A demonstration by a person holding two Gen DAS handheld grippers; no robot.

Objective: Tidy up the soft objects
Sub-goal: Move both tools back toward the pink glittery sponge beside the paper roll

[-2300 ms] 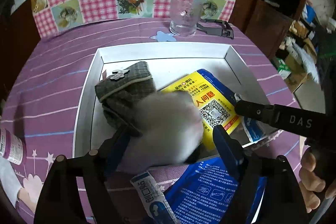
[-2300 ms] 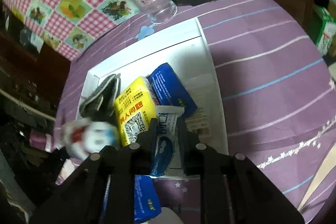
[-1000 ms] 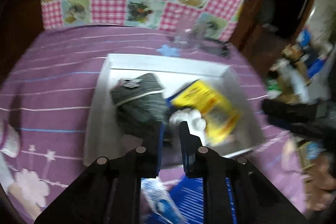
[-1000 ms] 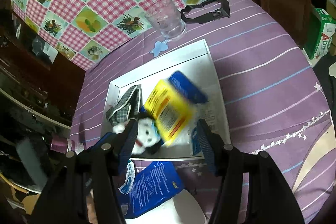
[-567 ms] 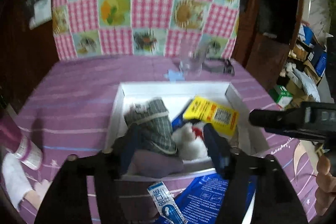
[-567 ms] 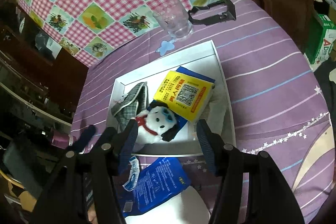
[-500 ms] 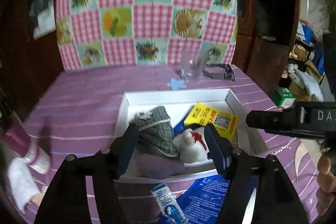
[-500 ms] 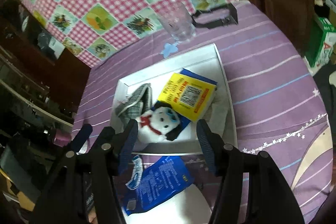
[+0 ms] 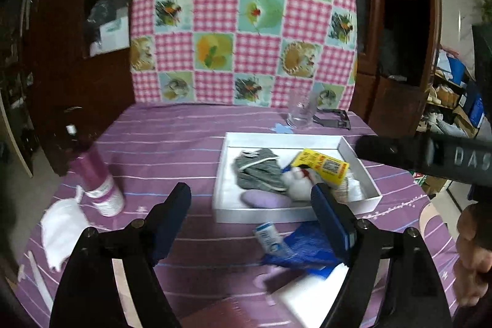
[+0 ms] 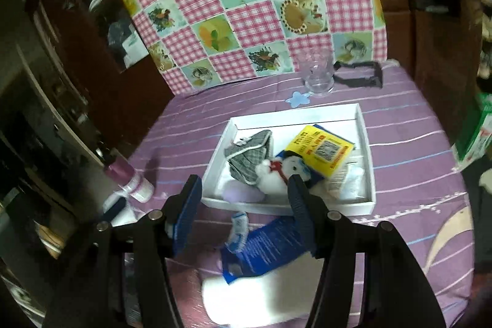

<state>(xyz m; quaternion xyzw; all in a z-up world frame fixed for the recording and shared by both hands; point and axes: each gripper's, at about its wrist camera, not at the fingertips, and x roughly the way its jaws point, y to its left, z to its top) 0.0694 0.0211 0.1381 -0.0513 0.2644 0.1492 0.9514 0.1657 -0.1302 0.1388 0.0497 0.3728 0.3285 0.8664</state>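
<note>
White plush toy with a red scarf (image 10: 278, 171) lay in the shallow white cardboard tray (image 10: 215, 171) on the purple striped tablecloth (image 10: 406, 125), touching the grey checked fabric pouch (image 10: 250, 156) and the yellow packet (image 10: 319, 151). Left gripper (image 9: 250, 205) held nothing, jaws opening wide. Right gripper (image 10: 244, 199) stood parted and empty. Blue packet (image 10: 270, 245) lay outside, just beside the tray.

The left gripper's (image 9: 250, 203) right finger covers the white tray's (image 9: 359, 165) near wall at 4 o'clock. Motion blur smears the blue packet (image 9: 307, 248) and the white shape at 6 o'clock. The yellow pack's (image 10: 319, 151) print is too small to read. A hand (image 9: 473, 257) is cut off at 4 o'clock.
</note>
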